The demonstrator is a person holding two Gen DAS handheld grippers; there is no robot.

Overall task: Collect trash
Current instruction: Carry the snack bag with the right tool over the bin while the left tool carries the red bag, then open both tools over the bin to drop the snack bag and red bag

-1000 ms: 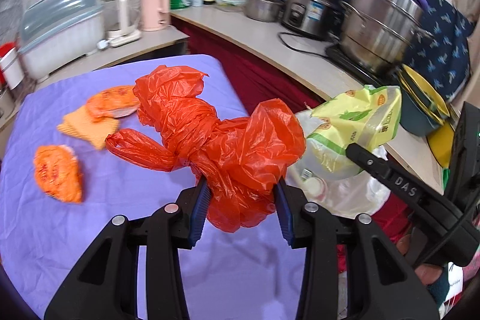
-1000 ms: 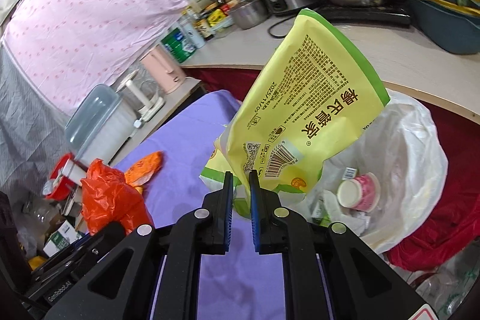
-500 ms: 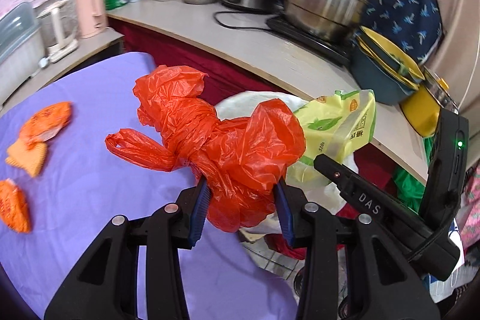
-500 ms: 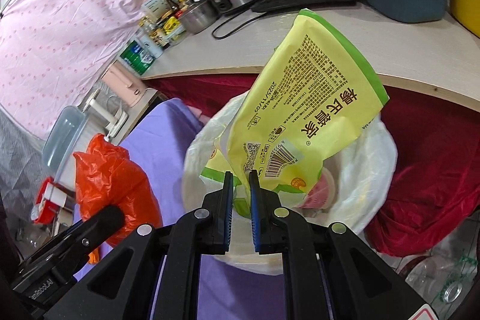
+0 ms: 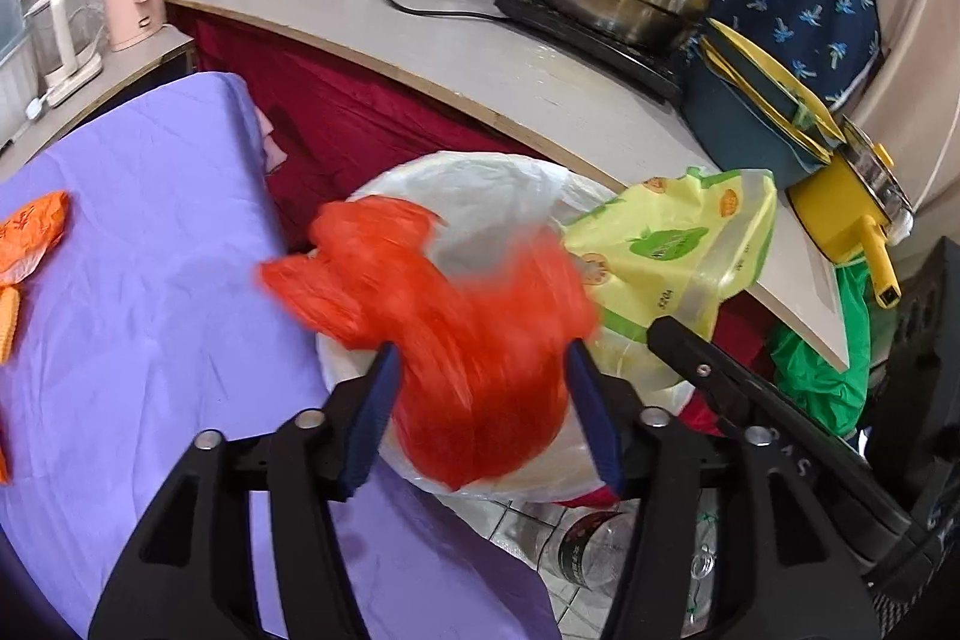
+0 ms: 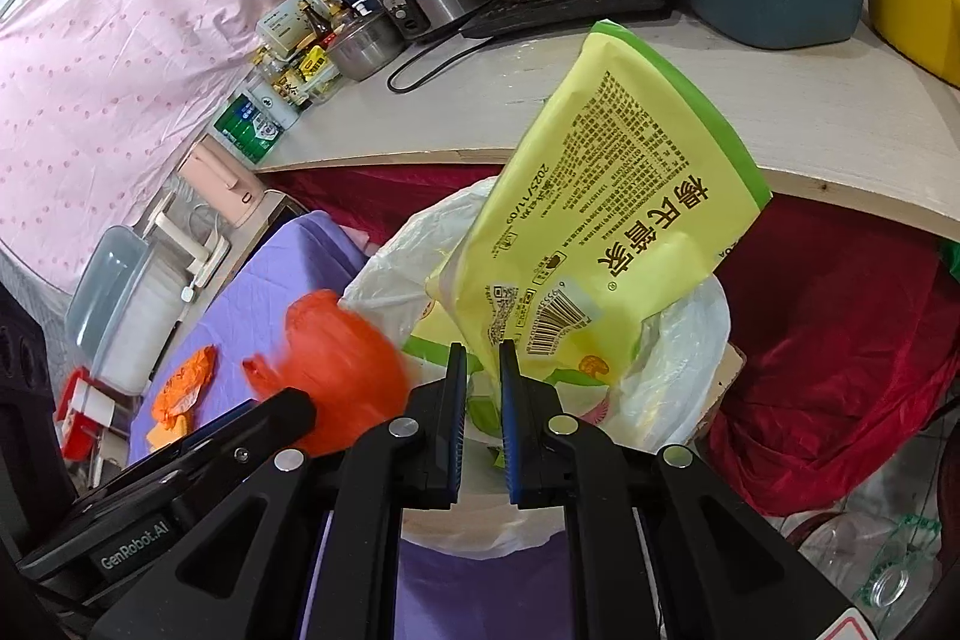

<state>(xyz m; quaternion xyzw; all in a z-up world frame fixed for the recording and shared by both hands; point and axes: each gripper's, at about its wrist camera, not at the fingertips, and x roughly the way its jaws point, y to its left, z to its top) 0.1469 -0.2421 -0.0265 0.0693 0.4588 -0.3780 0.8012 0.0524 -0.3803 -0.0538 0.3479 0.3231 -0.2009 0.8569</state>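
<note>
While the left gripper [image 5: 480, 406] hangs over the bin [image 5: 480, 184], its jaws have just been opening and the red bag [image 5: 474, 340] sits blurred between them, the pads no longer pinching it (it looks to be dropping, though the blur hides exactly how it lies). Beside it the right gripper [image 6: 480, 412] is nearly closed, clamped on the lower corner of the yellow pouch [image 6: 606, 232], which stands tilted above the bin's white liner [image 6: 678, 358]. Both pieces are right over the mouth, then, neither yet settled inside. Something pink and white shows low in the liner under the pouch, so I'd say the bin already holds a little trash.

Further out, on the purple cloth [image 5: 150, 280], orange wrappers [image 5: 33, 232] lie well apart from the bin, and the right view shows them too [image 6: 183, 388], with a yellowish scrap just beside. Those are untouched.

My read: one drop under way, the pouch release next, and at least another trip to the cloth for the wrappers. Call it past the middle, not near the end.

Beyond, the counter [image 5: 480, 64] carries pots, a cooker and bottles, none of it part of this job.
</note>
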